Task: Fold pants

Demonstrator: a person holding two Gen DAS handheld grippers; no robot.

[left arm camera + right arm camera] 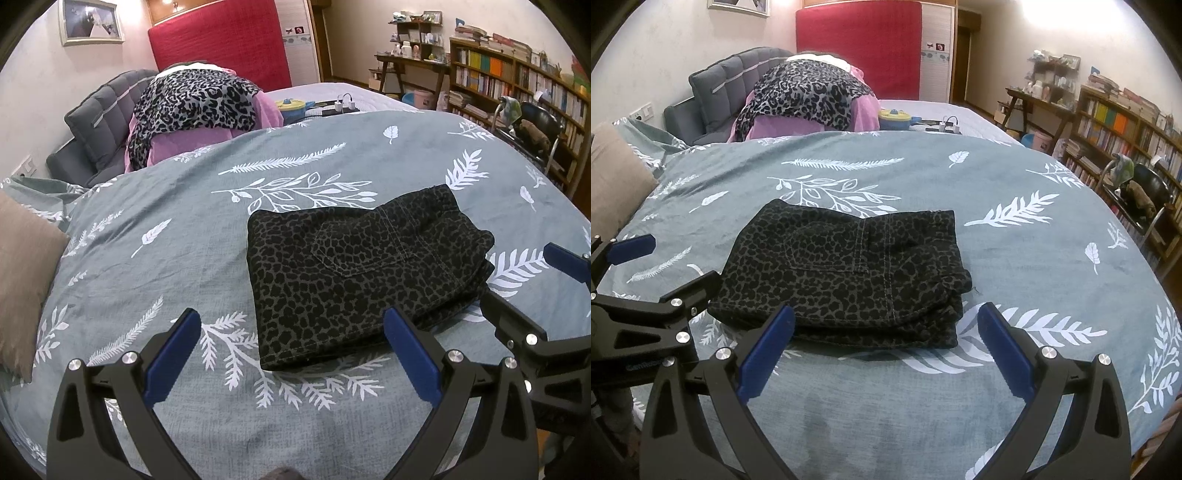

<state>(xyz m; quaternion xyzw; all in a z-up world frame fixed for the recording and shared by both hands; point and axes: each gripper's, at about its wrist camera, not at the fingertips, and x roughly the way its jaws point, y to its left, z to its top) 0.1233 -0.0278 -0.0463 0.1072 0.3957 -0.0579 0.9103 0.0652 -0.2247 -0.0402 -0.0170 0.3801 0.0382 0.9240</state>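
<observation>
dark leopard-print denim pants (846, 277): folded in a compact stack on the grey leaf-print bed cover (1015, 266). left gripper (291, 343) and right gripper (886, 343): fingers spread, empty. risk: nudging the loose right-hand layers could undo the fold.

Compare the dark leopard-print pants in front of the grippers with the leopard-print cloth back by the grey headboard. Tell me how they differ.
The pants are near black with faint grey spots; the cloth is light grey with bold black spots.
The pants lie folded into a flat, compact rectangle; the cloth is loosely draped and hangs down one side.
The pants rest directly on the leaf-print duvet; the cloth sits on a pink pile.
Both carry a leopard pattern, and no gripper touches either.
</observation>
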